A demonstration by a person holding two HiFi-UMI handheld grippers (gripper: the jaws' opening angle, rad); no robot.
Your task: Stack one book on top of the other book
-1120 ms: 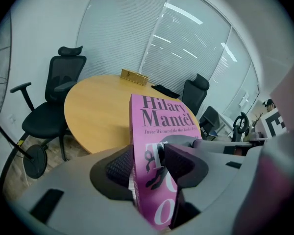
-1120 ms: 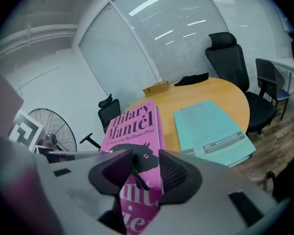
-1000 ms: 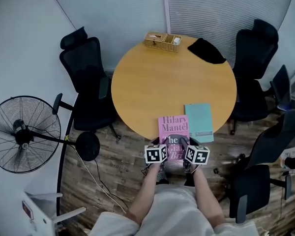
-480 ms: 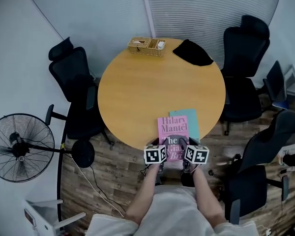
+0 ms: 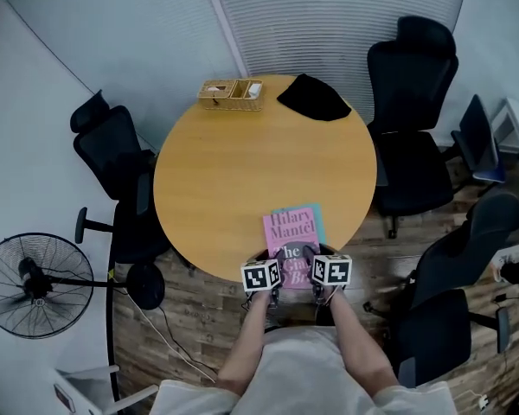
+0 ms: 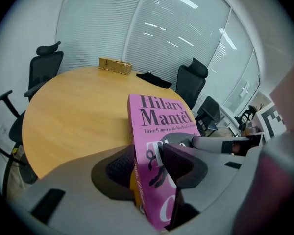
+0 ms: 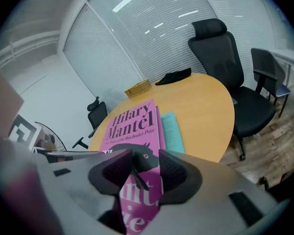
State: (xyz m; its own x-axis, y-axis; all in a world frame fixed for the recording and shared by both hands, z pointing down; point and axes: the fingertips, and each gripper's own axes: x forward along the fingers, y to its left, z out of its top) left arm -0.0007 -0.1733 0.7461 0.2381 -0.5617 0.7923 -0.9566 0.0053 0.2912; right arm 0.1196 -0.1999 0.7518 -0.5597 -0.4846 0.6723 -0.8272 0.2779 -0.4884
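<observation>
Both grippers hold a pink book [image 5: 291,230] by its near end, at the near edge of the round wooden table [image 5: 233,171]. My left gripper [image 5: 275,262] is shut on the book's left near edge [image 6: 159,126]. My right gripper [image 5: 310,258] is shut on its right near edge [image 7: 132,121]. The pink book covers most of a teal book [image 5: 317,214] that lies flat on the table. Only a strip of the teal book [image 7: 170,129] shows along the right side and at the far end. I cannot tell whether the two books touch.
A wicker basket [image 5: 230,93] and a black cloth [image 5: 313,98] sit at the table's far edge. Black office chairs stand to the left [image 5: 112,158] and right [image 5: 411,85] of the table, with another at the near right [image 5: 467,258]. A floor fan [image 5: 35,284] stands at the lower left.
Both grippers have carried the pink book to the right, from beside the teal book to over it. The teal book has gone from fully visible to mostly covered.
</observation>
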